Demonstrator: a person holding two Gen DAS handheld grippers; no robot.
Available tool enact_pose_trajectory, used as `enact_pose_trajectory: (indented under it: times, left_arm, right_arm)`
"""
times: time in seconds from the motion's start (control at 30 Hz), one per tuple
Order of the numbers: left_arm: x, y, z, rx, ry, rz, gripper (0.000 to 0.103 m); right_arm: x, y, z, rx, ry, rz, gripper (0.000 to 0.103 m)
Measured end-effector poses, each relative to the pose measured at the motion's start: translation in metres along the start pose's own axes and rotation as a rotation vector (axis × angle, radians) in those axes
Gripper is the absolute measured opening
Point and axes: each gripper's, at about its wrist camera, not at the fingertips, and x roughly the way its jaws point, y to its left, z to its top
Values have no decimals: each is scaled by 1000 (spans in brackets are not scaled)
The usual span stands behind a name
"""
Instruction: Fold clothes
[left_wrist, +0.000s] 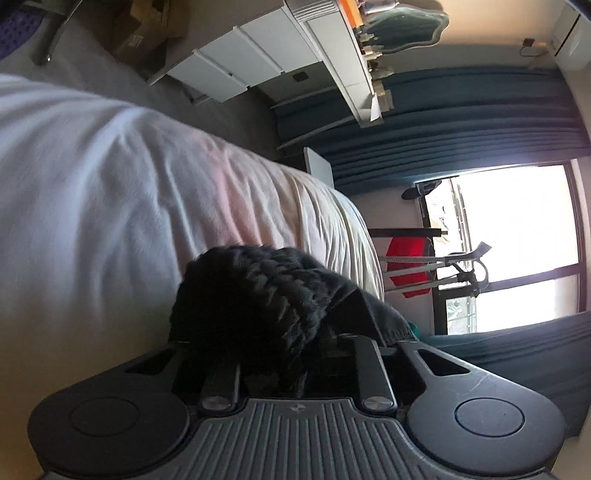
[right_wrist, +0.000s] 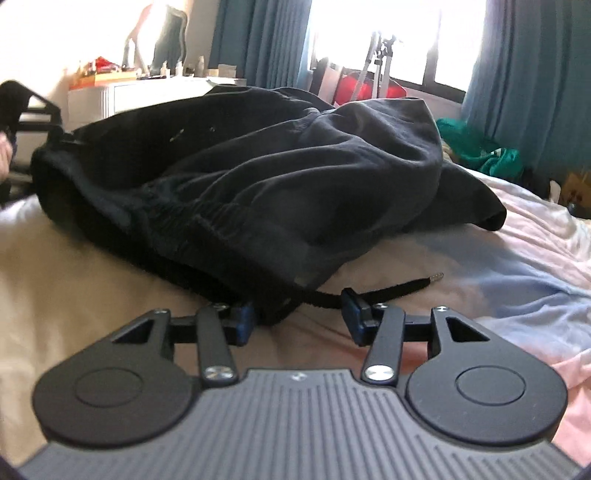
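Note:
A black garment (right_wrist: 258, 173) with an elastic waistband and a drawstring (right_wrist: 406, 286) lies bunched on the bed (right_wrist: 92, 258). My right gripper (right_wrist: 297, 317) is open, its blue-padded fingers on either side of the garment's near edge at the drawstring. My left gripper (left_wrist: 280, 354) is shut on the garment's far end (left_wrist: 251, 295), which covers its fingertips; the view is rolled sideways. The left gripper also shows at the far left in the right wrist view (right_wrist: 26, 110).
The bed has a pale, wrinkled sheet (left_wrist: 110, 184). A green cloth (right_wrist: 476, 147) lies at the bed's far right. A white dresser (right_wrist: 147, 92) with clutter stands behind, with blue curtains (right_wrist: 258, 40) and a bright window (left_wrist: 517, 240) beyond.

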Motion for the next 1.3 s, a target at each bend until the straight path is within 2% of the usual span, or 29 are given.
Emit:
enact_pose_trajectory:
  times: [0.07,0.13,0.2,0.3,0.43,0.47,0.53,0.57,0.6,0.67,0.7,0.8,0.87,0.97,1.07,1.13,1.17,1.23,1.27,1.3]
  left_arm:
    - [-23,-5,-6,20,27,3,40]
    - [-40,-11,-17,50,71,8,44]
    - [-55,-13,-32,81,115,28,54]
    - [-61,-19,-53,170,164,45,55]
    - [-46,-27,-68,234,114,55,57]
    - [-35,-27,-68,222,124,64,56]
    - [-11,-27,-67,202,143,86,42]
    - [-14,-26,-73,216,145,106,19]
    - [-13,-28,-75,234,138,115,10]
    - [-10,-33,-79,273,122,130,11]
    - [-10,-34,-76,253,121,111,10]
    - [-16,-35,-64,156,123,5,10]
    - [-20,-36,-54,100,127,-77,10]
    - [-25,-35,-44,63,116,-129,10]
    - [-28,-27,-37,29,111,-142,14]
    - [-26,-23,-36,-6,127,-146,17]
    - [-28,-20,-35,-16,125,-152,24]
    - [-41,-14,-29,-3,60,-169,36]
    - [-41,-15,-32,19,60,-179,44]
    - [-40,-17,-35,42,64,-189,47]
  right_arm:
    - [-4,0,1,6,-29,-11,37]
    - [-9,-2,6,26,-68,-23,35]
    - [-16,-4,10,59,-108,-23,35]
    - [-27,-7,16,110,-169,-23,35]
    - [-28,-8,20,122,-182,-23,35]
    - [-26,-6,19,116,-173,-25,36]
    - [-21,-3,17,107,-152,-21,36]
    - [-18,-2,16,103,-137,-12,36]
    - [-14,0,14,99,-123,-3,36]
    - [-7,3,10,92,-93,19,37]
    - [-3,5,8,90,-76,23,37]
    - [10,10,3,89,-27,29,39]
    - [21,10,3,119,-19,-5,45]
    - [29,5,9,203,-34,-34,43]
    - [20,-3,18,282,-83,-43,33]
    - [6,-4,25,284,-121,-59,20]
    - [-3,-5,28,287,-147,-71,17]
    - [-22,-9,36,302,-200,-105,13]
    - [-30,-13,39,313,-222,-120,13]
    - [-38,-17,41,323,-244,-133,13]
